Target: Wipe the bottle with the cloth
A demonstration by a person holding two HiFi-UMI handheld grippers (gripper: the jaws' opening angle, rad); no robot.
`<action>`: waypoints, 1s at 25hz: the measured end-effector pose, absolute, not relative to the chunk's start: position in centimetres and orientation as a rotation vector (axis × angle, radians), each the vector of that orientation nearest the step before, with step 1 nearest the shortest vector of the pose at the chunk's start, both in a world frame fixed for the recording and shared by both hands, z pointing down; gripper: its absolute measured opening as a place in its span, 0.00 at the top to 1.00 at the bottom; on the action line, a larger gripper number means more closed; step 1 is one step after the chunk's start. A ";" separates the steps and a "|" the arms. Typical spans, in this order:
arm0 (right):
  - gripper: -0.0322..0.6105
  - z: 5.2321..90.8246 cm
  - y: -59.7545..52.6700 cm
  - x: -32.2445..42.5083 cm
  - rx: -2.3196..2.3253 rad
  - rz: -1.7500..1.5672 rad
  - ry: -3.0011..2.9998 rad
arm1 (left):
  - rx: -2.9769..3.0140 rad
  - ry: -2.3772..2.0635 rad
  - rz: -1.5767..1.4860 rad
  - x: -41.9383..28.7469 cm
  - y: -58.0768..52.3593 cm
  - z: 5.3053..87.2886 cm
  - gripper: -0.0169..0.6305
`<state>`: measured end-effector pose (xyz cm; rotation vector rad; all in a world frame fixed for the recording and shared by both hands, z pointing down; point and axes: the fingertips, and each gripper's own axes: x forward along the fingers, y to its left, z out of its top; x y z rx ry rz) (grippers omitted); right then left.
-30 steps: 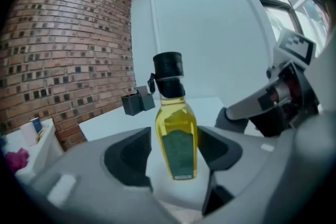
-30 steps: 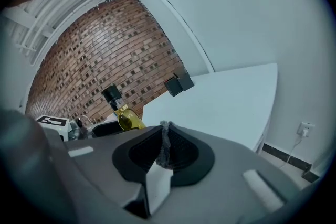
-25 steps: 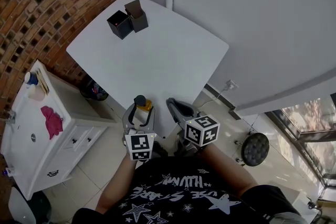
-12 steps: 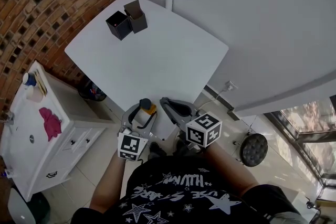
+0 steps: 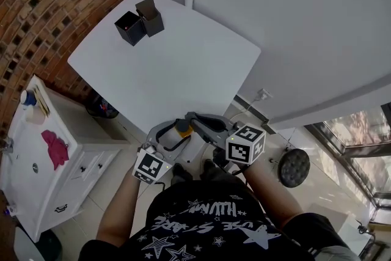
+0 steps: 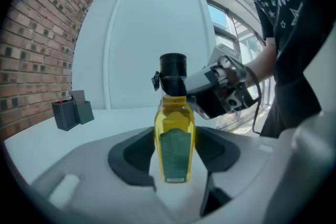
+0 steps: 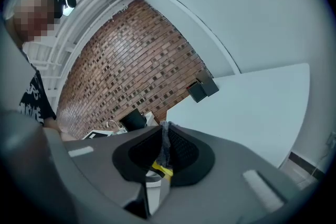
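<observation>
at the far left we count one white cabinet (image 5: 79, 180) with one pink rag (image 5: 54, 148) lying soft and crumpled on its top. on the one white table (image 5: 183, 64), smooth and square with rounded corners, stand two black open-topped boxes (image 5: 128, 29), touching each other near the far corner. by the table's near corner we see two claws. the left claw (image 5: 173, 133) is clamped on the one bottle (image 6: 174, 136), its jaws pressing the sides. the bottle is clear and upright, filled with yellow liquid, with a dark label and a round black cap. just to its right, the right claw (image 7: 163, 131) is pinched tight on one thin grey cloth (image 7: 166, 150), a rough strip poking up between its jaws, close by the bottle's neck. whether cloth and bottle touch we cannot tell. each claw carries one cube (image 5: 149, 167) with black-and-white square markers. at the far right one round dark stool (image 5: 294, 168) stands on the pale tiled floor (image 5: 269, 156).
</observation>
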<state>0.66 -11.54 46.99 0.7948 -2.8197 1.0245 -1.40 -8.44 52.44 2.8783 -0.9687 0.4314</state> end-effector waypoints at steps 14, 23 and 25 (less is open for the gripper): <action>0.89 51.8 -11.6 0.9 0.875 1.186 -2.702 | 2.884 -0.841 0.428 -1.1 -8.3 52.5 0.61; 0.89 55.4 -11.8 1.0 0.902 1.232 -2.613 | 2.865 -0.861 0.438 -1.0 -8.4 52.5 0.60; 0.89 55.9 -11.9 0.9 0.904 1.231 -2.599 | 2.868 -0.867 0.451 -1.1 -8.3 52.5 0.60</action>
